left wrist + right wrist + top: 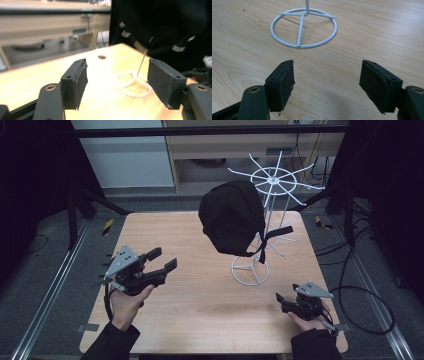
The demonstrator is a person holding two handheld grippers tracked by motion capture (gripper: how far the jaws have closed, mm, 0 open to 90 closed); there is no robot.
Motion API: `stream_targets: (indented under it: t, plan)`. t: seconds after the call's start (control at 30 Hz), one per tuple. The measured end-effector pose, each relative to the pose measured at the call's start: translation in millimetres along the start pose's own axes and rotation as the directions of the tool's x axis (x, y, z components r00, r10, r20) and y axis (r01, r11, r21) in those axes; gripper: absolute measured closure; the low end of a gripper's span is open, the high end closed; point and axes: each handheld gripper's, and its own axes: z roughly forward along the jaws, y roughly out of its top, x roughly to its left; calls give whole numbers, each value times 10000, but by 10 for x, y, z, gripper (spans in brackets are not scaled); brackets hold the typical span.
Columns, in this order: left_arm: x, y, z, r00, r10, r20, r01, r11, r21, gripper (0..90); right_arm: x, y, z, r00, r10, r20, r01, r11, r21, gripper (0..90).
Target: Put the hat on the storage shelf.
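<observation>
A black cap (231, 217) hangs on a white wire rack (274, 181) whose ring base (249, 270) rests on the wooden table (200, 300). My left gripper (163, 260) is held above the table's left side, open and empty, pointing toward the cap. My right gripper (281, 300) sits low near the front right corner, open and empty. In the left gripper view the cap (162, 22) looms dark above the ring base (133, 85). In the right gripper view the ring base (303, 27) lies just beyond the spread pads (283, 83).
The rack's spokes (295, 172) fan out at the top behind the cap, and a black strap (275, 234) trails from the cap's right side. Metal rails (55, 285) run along the floor on both sides. Cables (365, 295) lie on the floor at right.
</observation>
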Motion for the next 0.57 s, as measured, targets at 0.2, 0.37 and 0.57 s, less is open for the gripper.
stream_targets:
  t: [0.2, 0.37, 0.57]
  plan:
    - [217, -446, -108, 9962, -470, -728, 535, 9946, 890, 299, -10, -12, 10, 9999, 104, 72, -104, 9999, 11, 244]
    - [402, -837, -142, 9862, -953, -1352, 1182, 9778, 1730, 282, -18, -27, 21, 9998, 166, 121, -168, 9998, 104, 217]
    - [674, -1246, -212, 9633, -1153, -2425, 1800, 9474, 2647, 267, -28, -42, 25, 9994, 315, 144, -317, 9994, 169, 208]
